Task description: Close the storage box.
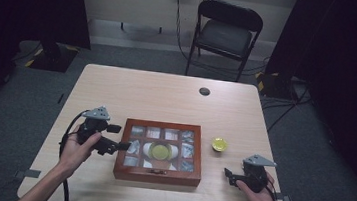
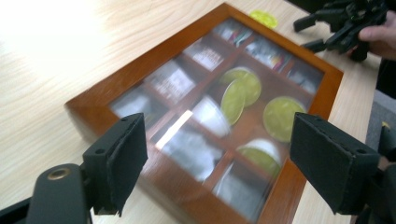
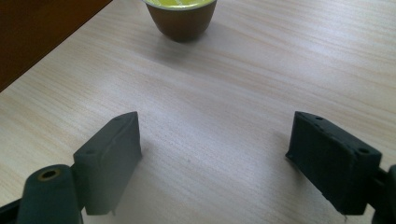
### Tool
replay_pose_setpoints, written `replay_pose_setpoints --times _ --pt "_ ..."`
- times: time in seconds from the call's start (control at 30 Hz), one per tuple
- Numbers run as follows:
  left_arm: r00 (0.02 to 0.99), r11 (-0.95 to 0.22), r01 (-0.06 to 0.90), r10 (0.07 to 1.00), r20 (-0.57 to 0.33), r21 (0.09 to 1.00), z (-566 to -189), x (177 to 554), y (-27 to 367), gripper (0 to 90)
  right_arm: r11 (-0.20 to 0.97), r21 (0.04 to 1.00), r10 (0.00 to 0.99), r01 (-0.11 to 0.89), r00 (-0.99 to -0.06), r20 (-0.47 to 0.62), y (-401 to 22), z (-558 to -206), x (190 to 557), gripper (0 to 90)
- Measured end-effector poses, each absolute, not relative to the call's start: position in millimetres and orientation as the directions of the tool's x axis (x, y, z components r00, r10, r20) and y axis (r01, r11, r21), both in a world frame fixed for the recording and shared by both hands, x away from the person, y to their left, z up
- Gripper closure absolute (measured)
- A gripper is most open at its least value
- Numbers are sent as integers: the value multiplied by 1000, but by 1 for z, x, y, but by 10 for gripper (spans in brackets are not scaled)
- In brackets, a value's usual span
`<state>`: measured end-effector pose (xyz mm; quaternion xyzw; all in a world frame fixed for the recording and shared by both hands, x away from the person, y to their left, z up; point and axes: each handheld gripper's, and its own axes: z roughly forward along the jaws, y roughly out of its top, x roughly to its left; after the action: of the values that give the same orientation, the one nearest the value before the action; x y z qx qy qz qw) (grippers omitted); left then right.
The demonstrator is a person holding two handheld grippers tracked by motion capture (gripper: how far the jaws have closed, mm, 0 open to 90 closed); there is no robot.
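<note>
So the wooden box [image 1: 159,152] with the glass lid sits near the front middle of the table [image 1: 167,94], lid down – you can see yellow-topped capsules and little packets in its compartments. The left gripper [image 1: 121,137] hangs at the box's left edge, jaws spread wide with nothing between them. The right gripper [image 1: 228,176] is off to the box's right, jaws also spread and empty – a lone yellow capsule [image 1: 219,144] stands on the table just beyond it.

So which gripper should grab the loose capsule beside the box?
Right. The right gripper is open and empty, with the capsule just ahead on bare table. The left gripper is at the box's far side.
</note>
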<state>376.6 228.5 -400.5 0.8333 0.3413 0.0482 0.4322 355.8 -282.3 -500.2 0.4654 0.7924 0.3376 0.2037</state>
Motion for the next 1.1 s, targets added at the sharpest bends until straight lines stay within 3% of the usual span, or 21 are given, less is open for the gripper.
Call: replay_pose_setpoints --times 0.33,0.7,1.1 --pt "692 -386 570 702 -171 725 -416 371 264 183 339 725 875 600 -484 -9 -282 -500 356 162" --pt "557 -301 655 812 -174 693 -444 369 303 175 339 725 875 600 -484 -9 -282 -500 356 162" --pt "476 -335 706 877 -68 624 -482 355 322 176 339 725 875 600 -484 -9 -282 -500 356 162"
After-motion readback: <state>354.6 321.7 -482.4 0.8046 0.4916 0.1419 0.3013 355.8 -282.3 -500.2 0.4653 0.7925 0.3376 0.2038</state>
